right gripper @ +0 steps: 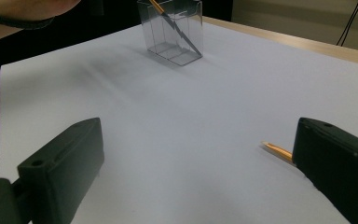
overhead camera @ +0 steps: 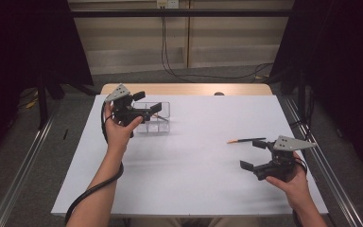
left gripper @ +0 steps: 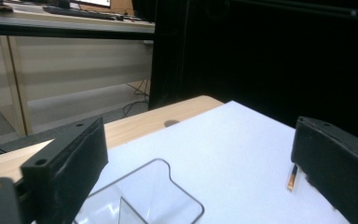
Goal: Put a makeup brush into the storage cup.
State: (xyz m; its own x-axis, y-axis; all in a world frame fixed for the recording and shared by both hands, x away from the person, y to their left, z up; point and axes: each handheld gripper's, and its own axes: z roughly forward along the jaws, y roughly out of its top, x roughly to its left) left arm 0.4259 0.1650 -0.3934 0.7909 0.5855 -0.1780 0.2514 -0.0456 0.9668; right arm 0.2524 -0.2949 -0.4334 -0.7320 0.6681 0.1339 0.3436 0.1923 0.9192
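A: Nearest the lens: right hand-held gripper [overhead camera: 259, 157], low over the near right of the bench [overhead camera: 194, 161], jaws wide apart, nothing between them.

B: And the left one?

A: Left hand-held gripper [overhead camera: 152, 110] hovers over the clear box [overhead camera: 154, 118] at the far left of the bench. Jaws spread wide, empty. No earlier picture to compare, so just that.

B: Pencils?

A: Two. One pencil in the box [right gripper: 170, 18], leaning diagonally inside the clear walls, orange end up past the rim; that's plain in the right gripper view. The loose pencil [overhead camera: 246, 140] lies flat on the bench, just beyond the right hand-held gripper, not touching it.

B: Step?

A: My read: one pencil is boxed, left hand is done with it and clear. The loose pencil is next. The right hand is nearest, so it likely takes it.

B: What does that need?

A: Jaws across the shaft, not along it. It's thin and flat on the sheet, so come down low and close near the middle, or it may roll or skid away.

B: View differences?

A: Left gripper view looks over the box rim [left gripper: 177, 182] and catches the loose pencil [left gripper: 292, 178] far off beside its own jaw; can't tell the box contents there. Right gripper view shows them, plus the loose pencil's tip [right gripper: 277, 150] poking out beside its jaw. High view gives the layout, but the boxed pencil is barely readable.
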